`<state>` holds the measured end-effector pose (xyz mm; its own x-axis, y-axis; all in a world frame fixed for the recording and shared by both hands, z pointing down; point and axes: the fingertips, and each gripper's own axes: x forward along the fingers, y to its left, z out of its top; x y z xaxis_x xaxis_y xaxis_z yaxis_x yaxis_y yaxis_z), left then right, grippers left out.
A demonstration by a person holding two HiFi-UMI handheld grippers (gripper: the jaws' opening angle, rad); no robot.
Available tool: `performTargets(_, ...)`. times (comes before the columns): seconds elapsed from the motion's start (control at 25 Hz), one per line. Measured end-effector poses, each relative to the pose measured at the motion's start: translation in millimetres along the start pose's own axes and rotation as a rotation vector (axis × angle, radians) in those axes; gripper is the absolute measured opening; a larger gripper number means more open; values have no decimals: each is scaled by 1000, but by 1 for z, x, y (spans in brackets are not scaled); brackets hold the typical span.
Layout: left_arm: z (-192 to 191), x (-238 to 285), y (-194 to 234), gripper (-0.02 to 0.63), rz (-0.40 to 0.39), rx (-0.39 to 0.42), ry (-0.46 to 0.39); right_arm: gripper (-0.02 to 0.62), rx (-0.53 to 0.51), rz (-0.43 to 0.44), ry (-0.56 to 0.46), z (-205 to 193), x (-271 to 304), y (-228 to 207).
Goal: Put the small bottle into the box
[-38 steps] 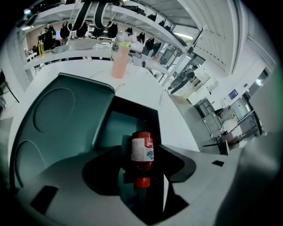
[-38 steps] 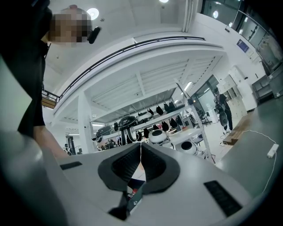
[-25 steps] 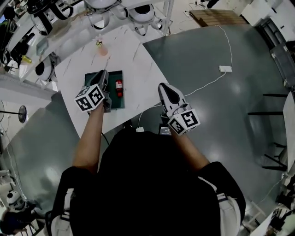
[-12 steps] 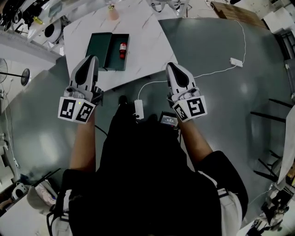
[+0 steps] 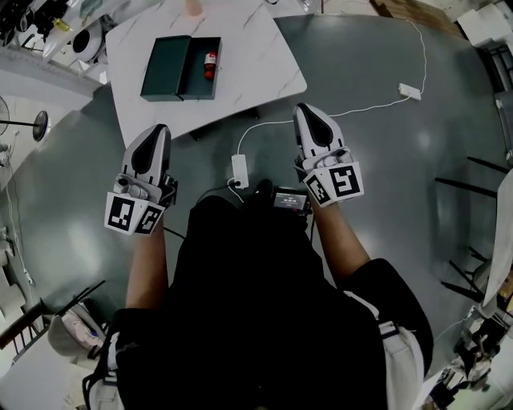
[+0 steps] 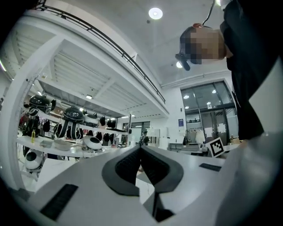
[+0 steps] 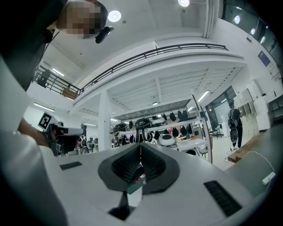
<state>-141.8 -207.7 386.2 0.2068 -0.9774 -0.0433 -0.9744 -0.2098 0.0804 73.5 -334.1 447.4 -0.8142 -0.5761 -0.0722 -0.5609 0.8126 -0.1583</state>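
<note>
Nearest the camera stood the person (image 5: 272, 320) in a dark top, with both forearms stretched forward over the grey floor (image 5: 401, 184). The left tongs (image 5: 157, 130) were closed, their dark pads meeting tip to tip with nothing between them. The right tongs (image 5: 309, 110) were closed too and held nothing. Through the hollow below their tips showed a dark green shape with a red and white patch, probably the distant box rather than anything gripped. Both tongs hung short of the worktop (image 5: 248, 64), the left ones near its near-left edge and the right ones near its near-right corner.

Between the tongs a white cable (image 5: 264, 126) ran across the floor from a small white power block (image 5: 239, 170). The cable went off to the right to a second white block (image 5: 409, 90), well apart from the first.

Farther on, the white marbled worktop carried the box (image 5: 164, 68), dark green and lying open in two halves side by side. The small bottle (image 5: 210, 64), red with a pale cap, lay inside the right half. A small pinkish thing (image 5: 192, 6) stood at the far edge of the worktop.
</note>
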Motion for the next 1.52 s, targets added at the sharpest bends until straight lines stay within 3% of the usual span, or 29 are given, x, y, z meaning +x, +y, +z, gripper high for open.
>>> performTargets(0.24,-45,-47,12,15,50,36,41,32,-28,10,32,-17,-6,42)
performTargets(0.52,-47,-122,6,15,100,19,4,32,-68,-15,44,-11,-35,115)
performTargets(0.68,-44,-178,5,15,136,7,-10,32,-75,-10,78,-23,-61,162)
performTargets(0.92,-71,-251,12,15,226,-46,3,32,-91,-24,140,-49,-96,217)
performTargets(1.12,-92,-286,10,15,295,-119,20,32,-108,-15,175,-55,-128,236)
performTargets(1.52,-84,-299,-33,15,328,-43,20,32,-105,75,123,-46,-147,239)
